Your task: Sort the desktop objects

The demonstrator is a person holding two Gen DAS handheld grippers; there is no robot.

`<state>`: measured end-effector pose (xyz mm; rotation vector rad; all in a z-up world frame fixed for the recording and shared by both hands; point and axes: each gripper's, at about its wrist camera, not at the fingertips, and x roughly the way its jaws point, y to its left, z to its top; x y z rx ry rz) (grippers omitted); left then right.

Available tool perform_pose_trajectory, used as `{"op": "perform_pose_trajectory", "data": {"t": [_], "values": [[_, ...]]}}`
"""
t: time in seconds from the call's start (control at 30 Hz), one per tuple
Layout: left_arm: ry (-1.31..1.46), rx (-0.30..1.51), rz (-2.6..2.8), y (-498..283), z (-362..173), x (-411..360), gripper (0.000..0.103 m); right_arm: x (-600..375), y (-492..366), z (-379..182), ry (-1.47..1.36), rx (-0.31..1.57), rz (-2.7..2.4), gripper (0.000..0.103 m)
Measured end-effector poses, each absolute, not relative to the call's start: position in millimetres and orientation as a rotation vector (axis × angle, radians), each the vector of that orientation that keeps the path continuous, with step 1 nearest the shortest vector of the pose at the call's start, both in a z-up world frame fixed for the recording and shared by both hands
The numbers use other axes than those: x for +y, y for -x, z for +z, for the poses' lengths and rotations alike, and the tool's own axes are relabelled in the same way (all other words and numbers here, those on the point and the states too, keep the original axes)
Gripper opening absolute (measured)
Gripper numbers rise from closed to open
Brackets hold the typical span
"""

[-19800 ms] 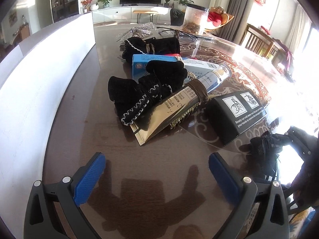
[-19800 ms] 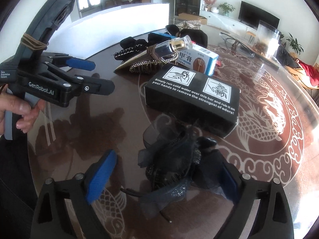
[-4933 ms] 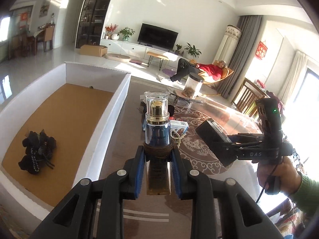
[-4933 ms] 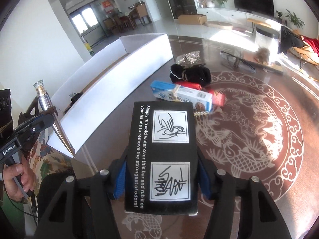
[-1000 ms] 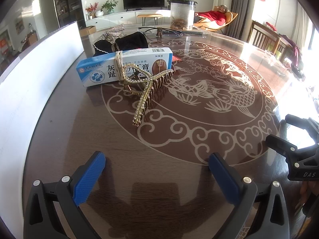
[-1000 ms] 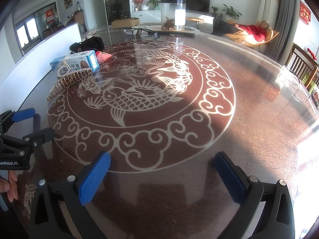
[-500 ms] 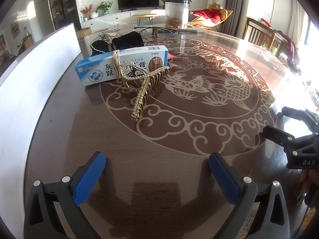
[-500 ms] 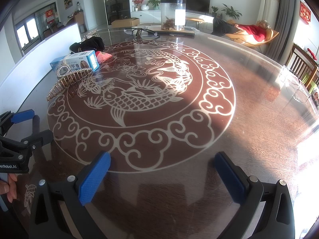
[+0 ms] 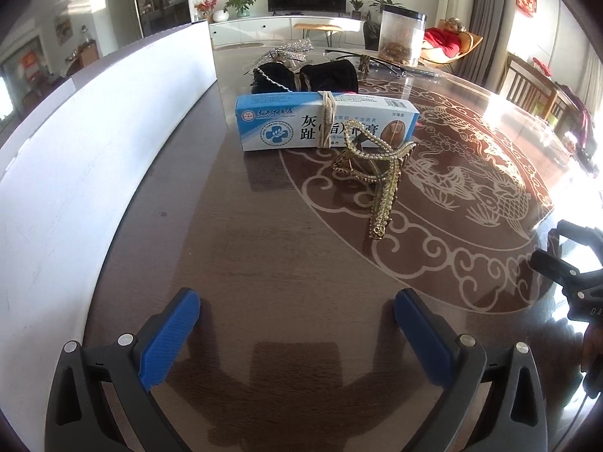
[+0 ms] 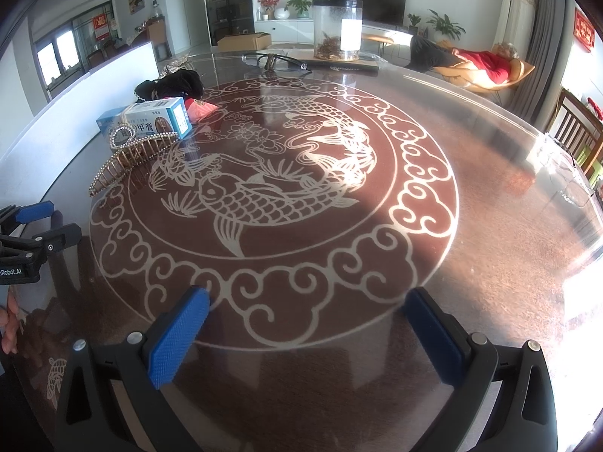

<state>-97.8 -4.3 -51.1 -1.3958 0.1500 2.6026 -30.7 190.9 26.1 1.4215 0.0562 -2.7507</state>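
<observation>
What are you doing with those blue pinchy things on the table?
Someone is sorting things off the table, one gripper in each hand. Right now both the left gripper and the right gripper are open and hold nothing. Ahead of the left one lie a gold hair clip, a blue and white box with a band round it, and black hair bows behind. A tall white box wall stands along the left side.
</observation>
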Motion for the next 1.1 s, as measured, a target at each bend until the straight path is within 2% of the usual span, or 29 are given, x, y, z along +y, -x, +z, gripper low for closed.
{"op": "perform_pose_trajectory", "data": {"t": [0.1,0.33,0.53,0.6,0.7,0.93,1.0,1.07,1.1], "values": [[1.379,0.117,2.589,97.6,-50.1,-6.7,0.103,177.8,82.0,25.7,-1.442,0.054,-2.741,0.103],[1.338,0.173,2.527,93.7,-50.9,5.8,0.103,116.9,179.0,24.5,-1.397,0.124,-2.658,0.103],[1.308,0.064,2.512,96.7,-48.0,-3.2,0.103,55.3,158.0,26.4,-1.178,0.315,-2.296,0.102],[1.314,0.090,2.514,98.6,-48.4,-0.5,0.103,56.9,148.2,24.5,-1.182,0.368,-2.301,0.103],[1.351,0.207,2.533,107.9,-52.0,8.4,0.103,77.4,136.3,24.5,-1.198,0.348,-2.329,0.103],[1.339,0.193,2.525,127.5,-51.0,3.7,0.102,74.7,146.6,55.0,-1.087,0.532,-2.300,0.103],[1.303,0.213,2.538,123.6,-47.1,1.7,0.078,52.9,159.2,63.5,-1.051,0.597,-2.265,0.098],[1.306,0.212,2.542,123.4,-43.8,-4.5,0.057,27.9,171.8,63.5,-1.056,0.663,-2.207,0.074],[1.306,0.196,2.537,122.7,-43.0,-9.0,0.057,16.3,174.4,59.1,-1.079,0.689,-2.168,0.068]]}}
